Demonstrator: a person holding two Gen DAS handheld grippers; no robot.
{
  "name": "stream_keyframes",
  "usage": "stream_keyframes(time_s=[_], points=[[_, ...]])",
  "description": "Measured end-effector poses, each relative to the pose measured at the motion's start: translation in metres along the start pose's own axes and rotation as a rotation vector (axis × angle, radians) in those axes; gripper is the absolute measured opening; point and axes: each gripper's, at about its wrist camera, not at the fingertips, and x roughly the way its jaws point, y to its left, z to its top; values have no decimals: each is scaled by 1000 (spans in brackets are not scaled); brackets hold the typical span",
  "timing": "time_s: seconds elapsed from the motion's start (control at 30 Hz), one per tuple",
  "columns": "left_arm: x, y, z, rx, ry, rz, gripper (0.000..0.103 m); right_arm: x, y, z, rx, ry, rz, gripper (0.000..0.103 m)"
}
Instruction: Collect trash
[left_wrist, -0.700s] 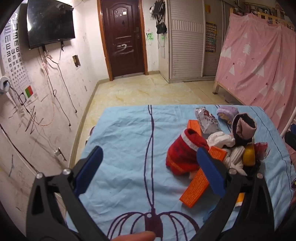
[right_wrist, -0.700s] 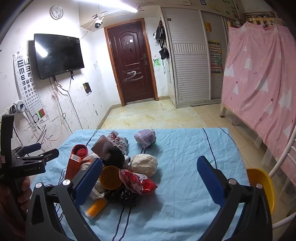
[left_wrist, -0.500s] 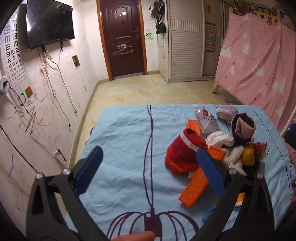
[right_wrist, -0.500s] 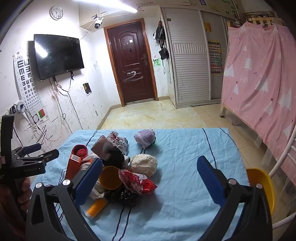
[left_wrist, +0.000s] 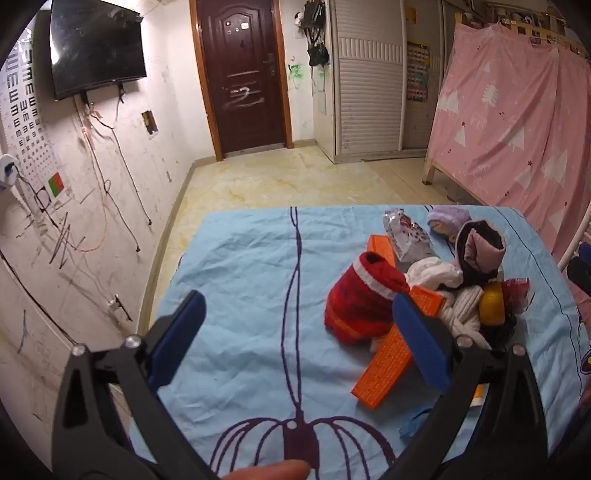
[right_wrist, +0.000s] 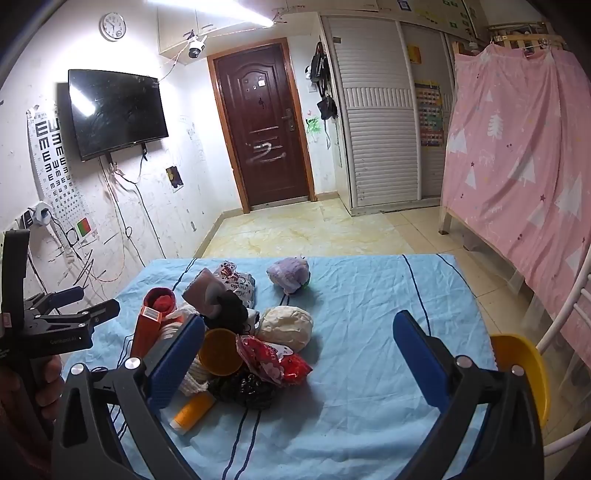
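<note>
A blue sheet (right_wrist: 354, 295) covers the counter, with a door (right_wrist: 264, 136) beyond. The left gripper (left_wrist: 295, 332) hovers low over the sheet's left side, fingers wide apart, empty. The right gripper (right_wrist: 299, 354) hangs above the middle, fingers likewise spread. The trash pile (right_wrist: 236, 332) sits between them: red wrapper (right_wrist: 273, 360), orange box (left_wrist: 391, 358), red sock (left_wrist: 362, 302), yellow cup (right_wrist: 219, 350).

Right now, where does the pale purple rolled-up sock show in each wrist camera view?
Left wrist view: the pale purple rolled sock lies upper right, at the far end of the pile.
Right wrist view: it sits near centre, alone beyond the pile.
Shared landmark: the silver patterned snack bag beside it; the dark brown door behind.
</note>
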Motion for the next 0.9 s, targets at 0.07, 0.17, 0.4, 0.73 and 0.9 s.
stream_keyframes(time_s=[0.07,0.17,0.4,0.73,0.9], points=[[-1,0,0,0,-1,0,97,0,0,0,0,-1,0,95],[-2,0,0,0,-1,0,97,-1,0,0,1,-2,0,95],[-1,-1,0,-1,2,1,97,-3,1,0,-2,-4,0,95],[0,-10,-3,4,2,2,97,-11,-1,0,-1,-7,1,95],[0,-9,-3,5,2,3,97,-10,0,0,-1,-7,3,95]])
